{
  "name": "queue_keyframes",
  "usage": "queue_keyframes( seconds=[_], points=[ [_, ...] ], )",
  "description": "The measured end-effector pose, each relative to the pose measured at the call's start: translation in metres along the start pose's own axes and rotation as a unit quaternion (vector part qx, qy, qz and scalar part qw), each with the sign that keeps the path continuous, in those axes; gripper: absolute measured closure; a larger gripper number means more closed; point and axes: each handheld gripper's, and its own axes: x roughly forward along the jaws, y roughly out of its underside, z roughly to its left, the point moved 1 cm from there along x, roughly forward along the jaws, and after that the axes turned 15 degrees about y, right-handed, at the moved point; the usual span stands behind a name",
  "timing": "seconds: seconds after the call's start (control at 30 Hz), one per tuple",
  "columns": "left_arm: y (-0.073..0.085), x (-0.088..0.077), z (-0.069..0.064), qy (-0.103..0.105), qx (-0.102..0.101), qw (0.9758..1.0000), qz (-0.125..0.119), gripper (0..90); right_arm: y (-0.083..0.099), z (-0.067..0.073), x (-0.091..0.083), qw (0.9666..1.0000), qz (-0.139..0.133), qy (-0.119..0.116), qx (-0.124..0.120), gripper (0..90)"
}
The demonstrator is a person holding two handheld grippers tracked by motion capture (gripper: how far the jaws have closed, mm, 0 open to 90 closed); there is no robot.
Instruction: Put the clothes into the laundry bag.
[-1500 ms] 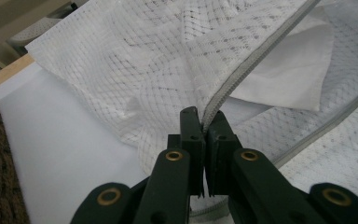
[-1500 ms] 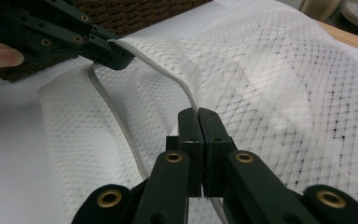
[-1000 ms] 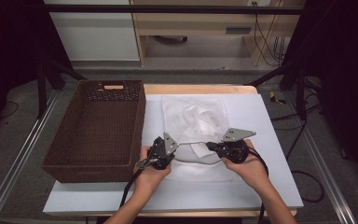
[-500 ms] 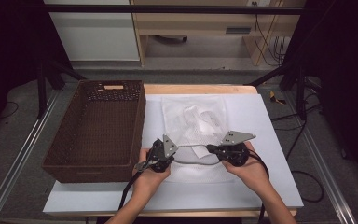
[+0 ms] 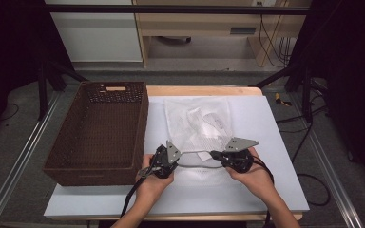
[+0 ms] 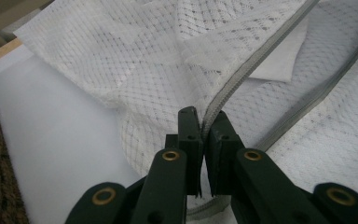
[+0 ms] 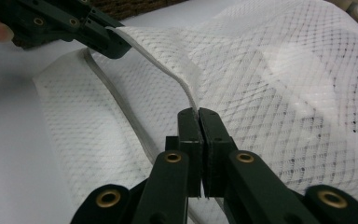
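Note:
A white mesh laundry bag (image 5: 197, 121) lies flat on the white table, with folded white cloth inside it. Its near end is the mouth, bordered by a grey zipper edge (image 6: 256, 65). My left gripper (image 5: 178, 154) is shut on the upper zipper edge at the left, and the tape runs between its pads (image 6: 204, 119). My right gripper (image 5: 214, 154) is shut on the same upper edge (image 7: 158, 63) a little to the right, seen up close (image 7: 198, 114). The edge is lifted slightly and stretched between them. The lower zipper edge (image 7: 116, 102) rests on the table. The left gripper (image 7: 107, 39) faces the right one.
A dark brown wicker basket (image 5: 95, 173) stands on the left part of the table, beside the bag, with nothing in it. The white table top (image 5: 266, 128) ends just before the person's forearms. Dark stands and cables lie on the floor to the right.
Both hands have shifted slightly toward the near edge of the table, still pinching the bag's upper edge. The bag itself lies as before.

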Motion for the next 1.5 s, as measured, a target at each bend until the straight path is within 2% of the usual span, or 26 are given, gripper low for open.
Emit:
queue_keyframes(
  seconds=[0.27, 0.5, 0.63, 0.7, 0.97, 1.2, 1.4, 1.5],
  points=[
    [0.005, 0.002, -0.002, 0.002, -0.006, 1.0000, -0.003, 83.5, 0.004, 0.001, 0.001, 1.0000, 0.002, -0.002, 0.001, 88.2],
    [0.009, 0.001, -0.004, 0.008, -0.011, 0.9999, -0.007, 75.1, 0.008, 0.002, 0.003, 1.0000, 0.008, -0.004, -0.003, 87.3],
    [0.013, -0.002, -0.005, 0.017, -0.019, 0.9996, -0.012, 69.3, 0.009, 0.004, 0.005, 0.9999, 0.012, -0.005, -0.010, 86.0],
    [0.014, -0.003, -0.006, 0.025, -0.033, 0.9990, -0.018, 66.7, 0.010, 0.005, 0.005, 0.9998, 0.015, -0.006, -0.012, 85.0],
    [0.010, -0.014, -0.018, 0.039, -0.023, 0.9984, -0.033, 61.8, 0.015, 0.008, 0.008, 0.9992, 0.028, -0.010, -0.026, 84.0],
    [0.010, -0.017, -0.019, 0.039, -0.026, 0.9980, -0.041, 60.3, 0.024, 0.011, 0.016, 0.9971, 0.062, -0.007, -0.045, 81.4],
    [0.010, -0.017, -0.020, 0.041, -0.031, 0.9974, -0.051, 58.3, 0.028, 0.012, 0.019, 0.9965, 0.067, -0.010, -0.048, 78.1],
    [0.010, -0.016, -0.020, 0.042, -0.037, 0.9967, -0.059, 55.7, 0.030, 0.012, 0.019, 0.9963, 0.068, -0.013, -0.050, 73.6]
  ],
)
